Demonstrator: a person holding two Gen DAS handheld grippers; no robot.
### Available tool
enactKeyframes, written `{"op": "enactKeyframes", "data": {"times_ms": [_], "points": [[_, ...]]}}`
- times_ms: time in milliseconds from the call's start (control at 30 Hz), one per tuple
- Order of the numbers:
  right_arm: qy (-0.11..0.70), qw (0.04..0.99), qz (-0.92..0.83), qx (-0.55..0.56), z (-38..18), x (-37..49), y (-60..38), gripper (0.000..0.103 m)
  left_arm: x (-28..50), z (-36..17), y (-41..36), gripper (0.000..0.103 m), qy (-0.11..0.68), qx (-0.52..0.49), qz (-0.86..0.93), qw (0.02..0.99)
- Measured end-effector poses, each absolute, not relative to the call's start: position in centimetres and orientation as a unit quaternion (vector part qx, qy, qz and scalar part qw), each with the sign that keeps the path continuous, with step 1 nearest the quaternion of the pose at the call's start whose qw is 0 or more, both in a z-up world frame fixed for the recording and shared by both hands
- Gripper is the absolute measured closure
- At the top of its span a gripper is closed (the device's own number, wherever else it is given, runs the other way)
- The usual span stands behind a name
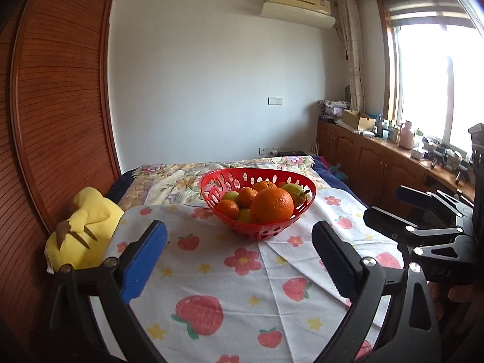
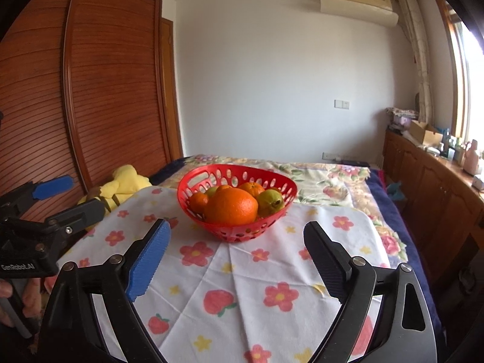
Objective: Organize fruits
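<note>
We hold both tools low over the white cloth [image 1: 242, 296] printed with strawberries and flowers, which covers the near part of the bed. The left gripper [image 1: 239, 260] has its jaws spread wide with nothing between them, its blue pad [image 1: 145, 260] on one side and the dark ridged pad [image 1: 332, 260] on the other. The right gripper [image 2: 234, 260] is likewise spread wide and holds nothing. In the left wrist view it shows at the right edge, beside ours; in the right wrist view the left one shows at the left edge, so the two tools sit side by side, apart from each other.

The red basket [image 1: 211, 187] stands on the cloth ahead of both grippers, well clear of the fingertips, roughly centred between each pair of jaws. It is perforated with oval holes and holds all the fruit we can see. A large orange [image 1: 271, 205] sits at the near side of the pile, with smaller mandarins [image 1: 229, 208] to its left and behind it. A green pear [image 2: 270, 202] lies on the right side of the basket, touching the large orange. Other greenish fruits [image 1: 231, 196] peek out among the mandarins; we cannot tell what kind they are, as they are mostly hidden.

A yellow plush toy [image 1: 81, 233] lies at the left edge of the cloth, against the wooden wardrobe [image 1: 60, 106]. Beyond the basket lies a floral bedspread [image 1: 169, 181].
</note>
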State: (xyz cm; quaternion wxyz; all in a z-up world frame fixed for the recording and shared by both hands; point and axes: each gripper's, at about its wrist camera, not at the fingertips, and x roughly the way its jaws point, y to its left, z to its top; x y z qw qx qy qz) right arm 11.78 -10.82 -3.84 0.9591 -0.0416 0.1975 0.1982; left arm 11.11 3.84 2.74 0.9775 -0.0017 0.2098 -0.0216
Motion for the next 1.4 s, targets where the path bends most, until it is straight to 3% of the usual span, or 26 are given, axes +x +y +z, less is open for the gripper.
{"op": "enactKeyframes", "data": {"times_ms": [767,1400], "points": [[0.176,0.968,0.177,-0.030,-4.0,3.6,-12.9,0.011,3.0,2.5,3.0,0.006,0.206,0.017,-0.019,0.978],[0.172,0.970,0.169,-0.031,-4.2,2.0,-13.0,0.011,1.5,2.9,2.8,0.006,0.200,0.015,-0.016,0.980]]}}
